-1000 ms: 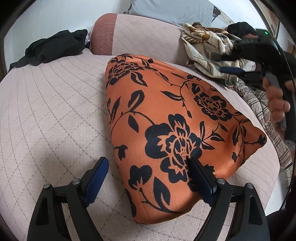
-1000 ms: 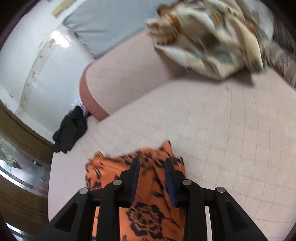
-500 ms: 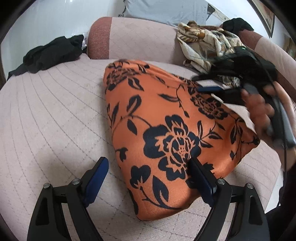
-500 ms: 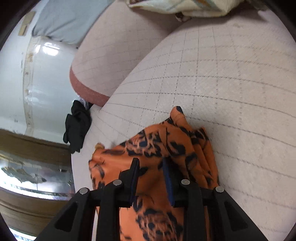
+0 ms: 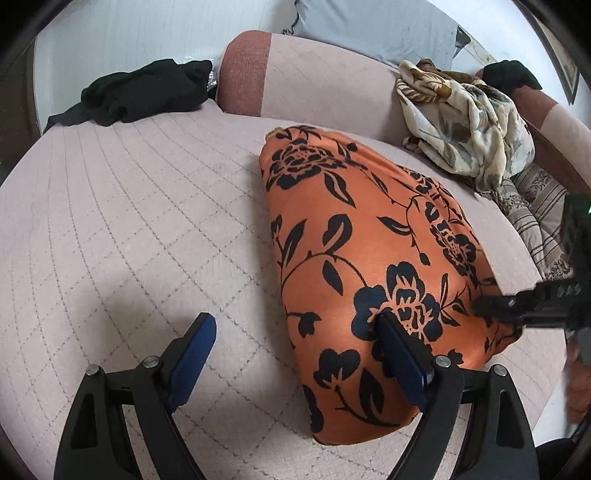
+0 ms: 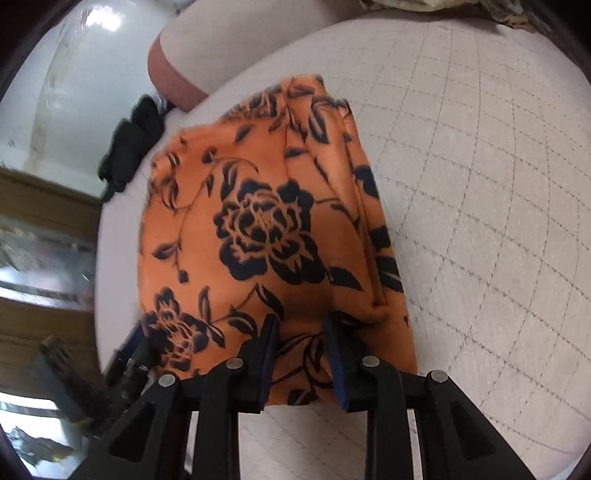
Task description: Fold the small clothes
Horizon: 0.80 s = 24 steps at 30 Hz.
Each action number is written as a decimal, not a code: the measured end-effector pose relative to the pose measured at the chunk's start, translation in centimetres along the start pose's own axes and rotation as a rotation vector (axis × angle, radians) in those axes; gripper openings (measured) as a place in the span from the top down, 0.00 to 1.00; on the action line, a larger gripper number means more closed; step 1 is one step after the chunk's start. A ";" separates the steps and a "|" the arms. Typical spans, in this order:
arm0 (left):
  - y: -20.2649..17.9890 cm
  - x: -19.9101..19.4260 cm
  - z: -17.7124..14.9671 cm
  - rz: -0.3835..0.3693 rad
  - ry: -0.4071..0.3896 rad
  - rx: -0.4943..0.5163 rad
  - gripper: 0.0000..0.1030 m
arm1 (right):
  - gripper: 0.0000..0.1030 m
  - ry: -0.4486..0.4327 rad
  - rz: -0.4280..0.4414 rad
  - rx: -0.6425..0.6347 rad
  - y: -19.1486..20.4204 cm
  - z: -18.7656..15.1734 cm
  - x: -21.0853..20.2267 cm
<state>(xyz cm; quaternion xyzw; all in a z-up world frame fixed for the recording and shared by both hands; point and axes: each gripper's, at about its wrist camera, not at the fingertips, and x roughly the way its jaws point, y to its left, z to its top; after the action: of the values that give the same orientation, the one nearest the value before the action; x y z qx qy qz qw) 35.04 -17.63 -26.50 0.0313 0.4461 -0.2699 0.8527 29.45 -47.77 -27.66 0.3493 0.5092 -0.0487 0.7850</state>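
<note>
Left wrist view: the orange floral garment point(image 5: 369, 258) lies folded on the quilted pink sofa seat point(image 5: 129, 221), the left tongs point(image 5: 295, 339) gaping wide, one pad on the cloth, the other on the seat; right wrist view shows the right tongs point(image 6: 301, 343) pinching the garment's near edge

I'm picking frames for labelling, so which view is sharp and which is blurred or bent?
Left wrist view: sharp on the orange floral garment, the quilt lines bowed by the fisheye. Right wrist view: motion-smeared, most along the garment's far edge; glare on the white wall.
</note>
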 end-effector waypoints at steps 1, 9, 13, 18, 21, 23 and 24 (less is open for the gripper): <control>0.0 0.0 0.0 0.004 -0.001 0.002 0.12 | 0.71 -0.005 -0.019 -0.003 0.6 0.3 -0.6; -1.1 -0.3 -0.3 0.056 -0.024 0.063 0.09 | 0.70 -0.072 0.083 -0.146 8.6 5.5 -0.1; -1.1 -0.2 -0.2 0.053 -0.024 0.071 0.09 | 0.70 -0.020 0.171 -0.166 11.7 9.6 3.9; -1.1 -0.2 -0.1 0.062 -0.034 0.083 0.08 | 0.71 0.053 0.157 -0.142 13.5 13.7 10.0; -1.2 -0.1 -0.1 0.062 -0.036 0.091 0.08 | 0.72 0.067 0.159 -0.104 12.9 14.8 12.5; -1.3 -0.1 -0.2 0.061 -0.034 0.094 0.08 | 0.72 0.061 0.164 -0.119 13.0 14.7 12.0; -1.3 0.0 -0.2 0.061 -0.033 0.095 0.08 | 0.72 0.058 0.164 -0.120 12.9 14.6 11.9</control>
<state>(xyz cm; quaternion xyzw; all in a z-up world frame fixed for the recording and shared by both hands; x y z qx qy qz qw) 34.27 -18.68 -26.31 0.0809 0.4176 -0.2653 0.8653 51.88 -43.51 -27.63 0.3434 0.5035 0.0568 0.7908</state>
